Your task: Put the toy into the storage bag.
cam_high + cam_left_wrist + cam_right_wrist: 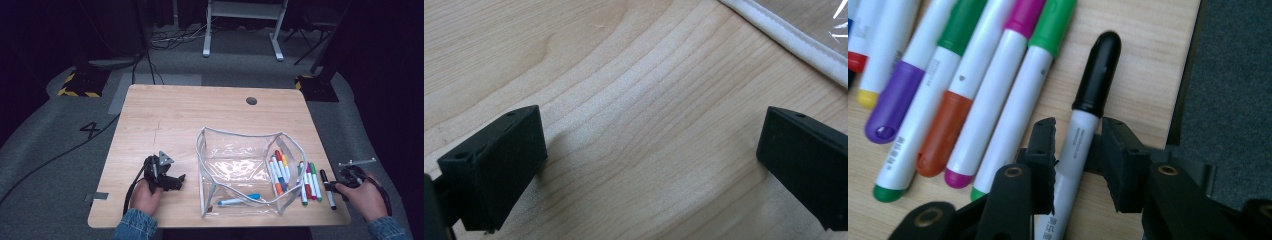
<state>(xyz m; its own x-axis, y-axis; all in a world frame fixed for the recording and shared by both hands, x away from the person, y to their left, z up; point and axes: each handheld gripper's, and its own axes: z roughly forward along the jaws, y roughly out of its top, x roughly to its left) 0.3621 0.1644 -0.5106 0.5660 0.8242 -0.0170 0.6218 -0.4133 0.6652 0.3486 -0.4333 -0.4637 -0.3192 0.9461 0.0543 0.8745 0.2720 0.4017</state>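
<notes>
Right tool (1078, 150) straddled the black marker (1087, 120) near the desk's (165, 115) right front edge, jaws not yet pinching; an off-centre pinch could have rolled it off; left tool (167, 180) spread, idle.

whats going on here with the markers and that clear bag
A person holds a gripper in each hand at a wooden table. The right gripper has its jaws either side of a black marker near the table's right edge, beside a row of coloured markers; whether the pads press it yet is unclear. The left gripper rests open on bare wood, left of a clear pouch that lies open with a blue marker inside.
</notes>
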